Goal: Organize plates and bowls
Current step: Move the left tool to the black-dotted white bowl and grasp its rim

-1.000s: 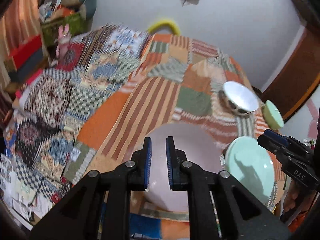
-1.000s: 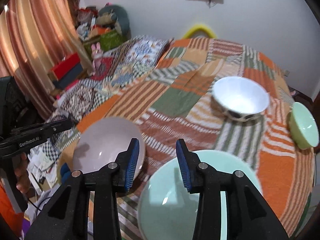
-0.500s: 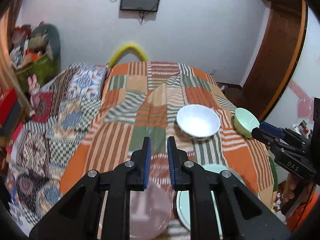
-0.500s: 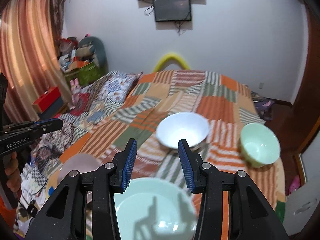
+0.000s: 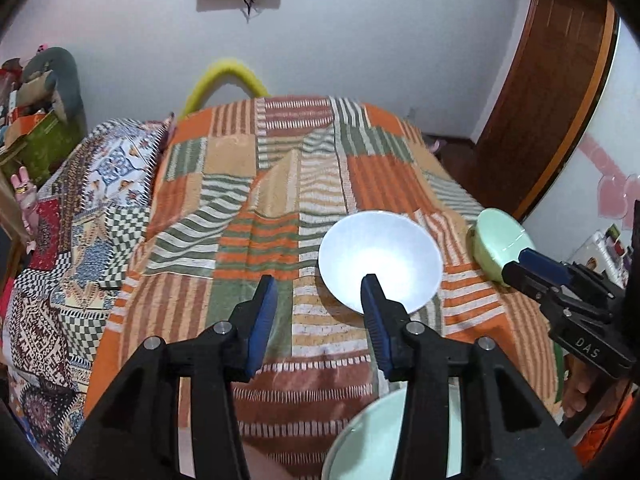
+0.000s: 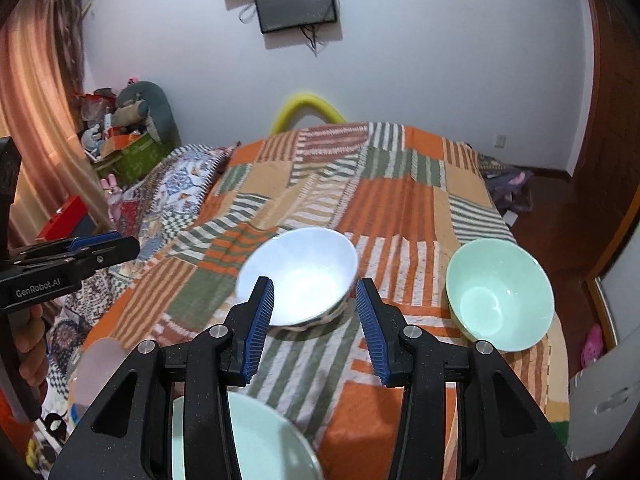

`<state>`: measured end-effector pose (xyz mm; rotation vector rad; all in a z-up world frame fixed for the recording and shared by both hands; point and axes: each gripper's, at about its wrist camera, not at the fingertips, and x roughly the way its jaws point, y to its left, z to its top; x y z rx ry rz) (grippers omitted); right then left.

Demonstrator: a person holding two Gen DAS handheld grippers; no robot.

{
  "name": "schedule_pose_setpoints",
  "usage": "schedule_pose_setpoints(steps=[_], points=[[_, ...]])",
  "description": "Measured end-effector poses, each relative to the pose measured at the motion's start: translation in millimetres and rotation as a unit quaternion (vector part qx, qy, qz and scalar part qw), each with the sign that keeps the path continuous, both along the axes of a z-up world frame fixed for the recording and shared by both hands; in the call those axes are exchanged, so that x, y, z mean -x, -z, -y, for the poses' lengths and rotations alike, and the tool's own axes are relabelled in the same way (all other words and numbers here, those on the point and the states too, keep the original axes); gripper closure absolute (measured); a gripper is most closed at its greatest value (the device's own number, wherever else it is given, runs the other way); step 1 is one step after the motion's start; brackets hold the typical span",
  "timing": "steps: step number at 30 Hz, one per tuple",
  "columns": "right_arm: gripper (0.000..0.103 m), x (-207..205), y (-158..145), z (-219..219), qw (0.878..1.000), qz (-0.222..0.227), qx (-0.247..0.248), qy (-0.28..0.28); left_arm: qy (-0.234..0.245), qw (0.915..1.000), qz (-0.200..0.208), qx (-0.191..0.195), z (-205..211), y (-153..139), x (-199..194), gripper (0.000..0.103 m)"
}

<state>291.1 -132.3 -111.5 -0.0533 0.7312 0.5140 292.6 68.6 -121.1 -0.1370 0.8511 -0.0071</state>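
A white bowl (image 5: 380, 258) (image 6: 298, 274) sits on the striped patchwork bedspread (image 5: 280, 208). A pale green bowl (image 6: 500, 294) (image 5: 498, 242) stands to its right near the bed's edge. A pale green plate (image 6: 256, 440) (image 5: 368, 440) lies at the near edge, with a pink plate (image 6: 96, 372) to its left. My left gripper (image 5: 318, 320) is open and empty, above the bed just short of the white bowl. My right gripper (image 6: 314, 326) is open and empty, just in front of the white bowl.
A patterned quilt (image 5: 80, 216) covers the bed's left side. Boxes and soft toys (image 6: 124, 128) are piled at the far left by a curtain. A wooden door (image 5: 552, 92) stands at the right. A yellow arch (image 6: 308, 110) rises behind the bed.
The left gripper has opened from nearly shut. Both grippers have lifted and tilted up from the plates, moving forward toward the white bowl.
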Motion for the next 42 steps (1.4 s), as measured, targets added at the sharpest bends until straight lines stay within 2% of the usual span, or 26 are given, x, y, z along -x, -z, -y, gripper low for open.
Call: schedule_pose_setpoints(steps=[8,12,19,22,29,32,39,42], points=[[0.064,-38.4,33.5,-0.1,0.999,-0.05,-0.003,0.006,0.01,0.9985,-0.051,0.016,1.0,51.0,-53.9,0.06],[0.064,-51.9,48.2,-1.3,0.997,-0.071,-0.011,0.008,0.012,0.9977,-0.067,0.003,4.7,73.8,-74.1,0.06],[0.064,-66.6,67.5,-10.5,0.996,-0.085,0.004,0.002,0.001,0.9959,-0.088,0.02,-1.0,96.4,-91.9,0.06],[0.064,-69.8,73.5,-13.6,0.996,-0.089,0.011,-0.002,0.001,0.9951,-0.095,0.027,-1.8,102.6,-96.1,0.069],[0.08,-76.1,80.2,-18.5,0.995,-0.1,0.004,-0.013,0.009,0.9933,-0.109,0.039,-0.9,111.8,-102.3,0.082],[0.081,-75.9,80.2,-20.2,0.995,-0.095,0.008,-0.011,0.024,0.993,-0.11,0.036,4.2,112.8,-103.1,0.092],[0.084,-75.7,80.5,-21.5,0.995,-0.094,0.018,-0.006,0.029,0.9955,-0.09,-0.008,17.2,102.7,-93.8,0.092],[0.084,-74.7,79.5,-21.7,0.995,-0.096,0.022,-0.006,0.029,0.9958,-0.086,-0.007,17.2,97.6,-89.7,0.092]])
